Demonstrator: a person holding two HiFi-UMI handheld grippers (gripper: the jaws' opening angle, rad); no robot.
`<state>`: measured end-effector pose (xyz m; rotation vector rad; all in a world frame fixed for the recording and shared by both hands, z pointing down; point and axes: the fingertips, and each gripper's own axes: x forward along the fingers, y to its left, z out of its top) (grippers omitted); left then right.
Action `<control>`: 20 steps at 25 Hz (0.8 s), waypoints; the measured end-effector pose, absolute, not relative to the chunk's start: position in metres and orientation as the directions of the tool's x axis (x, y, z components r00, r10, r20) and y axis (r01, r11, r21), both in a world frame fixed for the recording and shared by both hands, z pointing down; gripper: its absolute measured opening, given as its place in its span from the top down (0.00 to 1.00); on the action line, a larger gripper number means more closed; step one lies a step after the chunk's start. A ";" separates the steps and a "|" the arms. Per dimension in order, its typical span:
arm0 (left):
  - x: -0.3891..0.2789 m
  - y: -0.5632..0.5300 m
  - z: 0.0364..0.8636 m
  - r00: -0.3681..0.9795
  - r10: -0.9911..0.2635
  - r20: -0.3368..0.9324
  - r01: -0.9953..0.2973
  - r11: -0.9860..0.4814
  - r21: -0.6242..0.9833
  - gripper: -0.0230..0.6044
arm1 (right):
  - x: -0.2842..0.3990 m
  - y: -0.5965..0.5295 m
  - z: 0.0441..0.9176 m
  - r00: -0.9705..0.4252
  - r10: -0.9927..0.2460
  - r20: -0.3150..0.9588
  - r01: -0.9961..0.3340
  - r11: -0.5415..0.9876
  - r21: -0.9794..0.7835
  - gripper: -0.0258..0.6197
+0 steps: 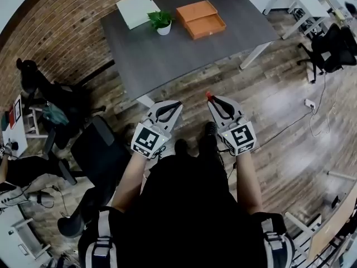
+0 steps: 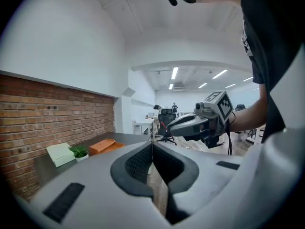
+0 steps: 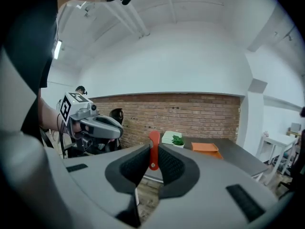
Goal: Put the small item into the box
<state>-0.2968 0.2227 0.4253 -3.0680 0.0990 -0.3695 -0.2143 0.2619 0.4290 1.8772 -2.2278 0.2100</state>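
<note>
One small red item (image 3: 153, 149) clamped in right hand-held gripper (image 1: 211, 100), left hand-held gripper (image 2: 152, 146) jaws together, empty

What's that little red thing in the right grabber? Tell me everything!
The small red item is a slim, flat strip with rounded ends and a tiny pale dot near its lower end; it looks like plastic. It stands upright, pinched between the right gripper's dark ribbed pads, its top poking above them. Only the pads touch it. It hangs over the wooden floor.
</note>
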 end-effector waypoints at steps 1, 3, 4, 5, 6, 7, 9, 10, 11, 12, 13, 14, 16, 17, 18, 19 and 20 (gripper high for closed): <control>-0.299 0.224 0.424 0.971 -0.067 0.230 -0.055 -0.997 -0.060 0.93 | -0.217 0.263 0.429 -0.160 -0.953 0.258 -0.984 0.175 0.035 0.86; -0.302 0.227 0.420 0.974 -0.064 0.218 -0.050 -0.996 -0.068 0.93 | -0.224 0.264 0.426 -0.169 -0.952 0.256 -0.982 0.185 0.037 0.86; -0.304 0.228 0.419 0.975 -0.064 0.214 -0.050 -0.996 -0.071 0.93 | -0.228 0.264 0.425 -0.175 -0.951 0.256 -0.981 0.191 0.038 0.86; -0.307 0.228 0.418 0.975 -0.065 0.215 -0.051 -0.996 -0.071 0.93 | -0.231 0.264 0.424 -0.180 -0.949 0.258 -0.980 0.197 0.041 0.86; -0.309 0.227 0.418 0.974 -0.068 0.217 -0.054 -0.996 -0.070 0.93 | -0.234 0.263 0.424 -0.184 -0.948 0.259 -0.978 0.203 0.046 0.86; -0.311 0.226 0.418 0.973 -0.071 0.218 -0.057 -0.996 -0.069 0.93 | -0.236 0.261 0.426 -0.186 -0.947 0.262 -0.977 0.208 0.056 0.86; -0.313 0.222 0.417 0.973 -0.078 0.217 -0.065 -0.996 -0.067 0.93 | -0.236 0.258 0.430 -0.185 -0.943 0.276 -0.974 0.214 0.079 0.86; -0.313 0.220 0.417 0.973 -0.081 0.217 -0.068 -0.995 -0.066 0.93 | -0.236 0.257 0.431 -0.183 -0.942 0.283 -0.973 0.215 0.086 0.86; -0.312 0.219 0.417 0.973 -0.083 0.218 -0.070 -0.995 -0.066 0.93 | -0.235 0.256 0.431 -0.183 -0.940 0.287 -0.972 0.217 0.089 0.86; -0.310 0.218 0.418 0.972 -0.084 0.217 -0.071 -0.995 -0.065 0.93 | -0.233 0.256 0.431 -0.183 -0.939 0.290 -0.972 0.218 0.091 0.86; -0.307 0.218 0.418 0.973 -0.086 0.215 -0.073 -0.995 -0.064 0.93 | -0.231 0.256 0.432 -0.183 -0.938 0.294 -0.972 0.218 0.091 0.86; -0.303 0.217 0.419 0.973 -0.087 0.212 -0.075 -0.995 -0.062 0.93 | -0.226 0.256 0.434 -0.181 -0.937 0.300 -0.972 0.217 0.092 0.86; -0.294 0.217 0.420 0.973 -0.089 0.215 -0.077 -0.995 -0.061 0.93 | -0.215 0.257 0.439 -0.179 -0.935 0.308 -0.972 0.217 0.094 0.86; -0.289 0.217 0.421 0.971 -0.089 0.221 -0.078 -0.995 -0.060 0.93 | -0.210 0.257 0.440 -0.180 -0.934 0.310 -0.971 0.218 0.093 0.86; -0.283 0.217 0.422 0.970 -0.090 0.226 -0.078 -0.995 -0.060 0.93 | -0.205 0.257 0.442 -0.183 -0.932 0.312 -0.971 0.222 0.093 0.86; -0.277 0.217 0.422 0.969 -0.090 0.230 -0.078 -0.995 -0.060 0.93 | -0.199 0.258 0.444 -0.186 -0.931 0.315 -0.970 0.226 0.093 0.86; -0.270 0.217 0.423 0.968 -0.091 0.233 -0.079 -0.995 -0.061 0.93 | -0.193 0.258 0.445 -0.192 -0.929 0.317 -0.969 0.231 0.088 0.86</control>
